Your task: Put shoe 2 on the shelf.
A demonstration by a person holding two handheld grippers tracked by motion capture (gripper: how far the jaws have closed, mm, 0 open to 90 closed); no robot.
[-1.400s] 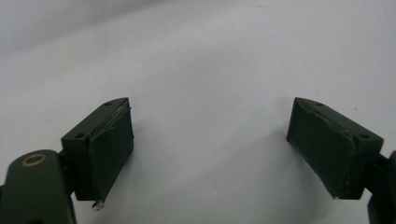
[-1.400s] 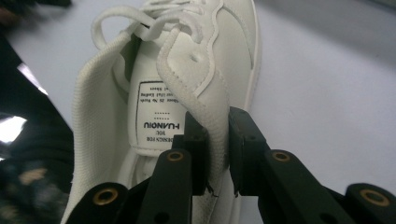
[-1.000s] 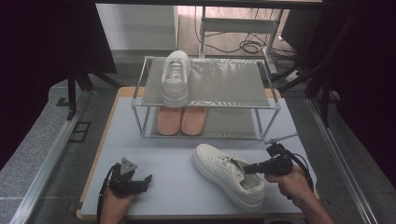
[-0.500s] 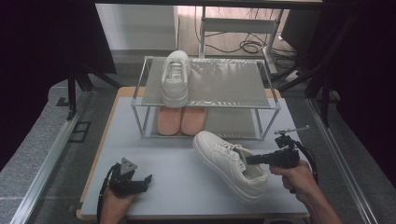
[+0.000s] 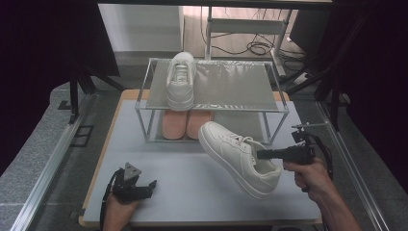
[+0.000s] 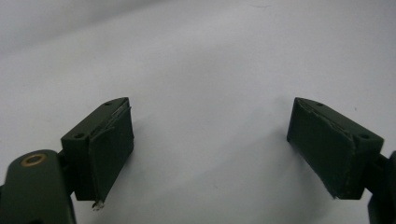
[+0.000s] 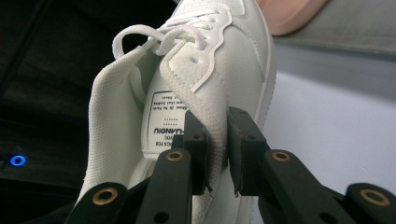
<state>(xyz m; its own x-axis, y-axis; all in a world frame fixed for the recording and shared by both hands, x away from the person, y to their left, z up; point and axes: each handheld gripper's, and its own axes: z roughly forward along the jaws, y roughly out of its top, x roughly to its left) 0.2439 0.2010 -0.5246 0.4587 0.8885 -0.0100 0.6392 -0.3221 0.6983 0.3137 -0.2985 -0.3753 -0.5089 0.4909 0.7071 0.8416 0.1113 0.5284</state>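
- while the right gripper pinches the collar of a white sneaker at right of centre in the high view, the shoe hangs tilted above the table, toe up and left toward the rack, heel low and right.
- in the right gripper view its jaws are clenched on the collar edge, one pad inside the shoe, one outside.
- the sneaker's long axis runs diagonally, its toe just in front of the shoe rack; the bare right part of the top shelf lies up the frame from it.
- the right hand is much nearer; the left gripper rests at lower left, jaws spread and holding nothing, above bare tabletop.
- count: two white sneakers, one held and one shelved sneaker on the top shelf; two pink slippers on the lower shelf; two grippers.
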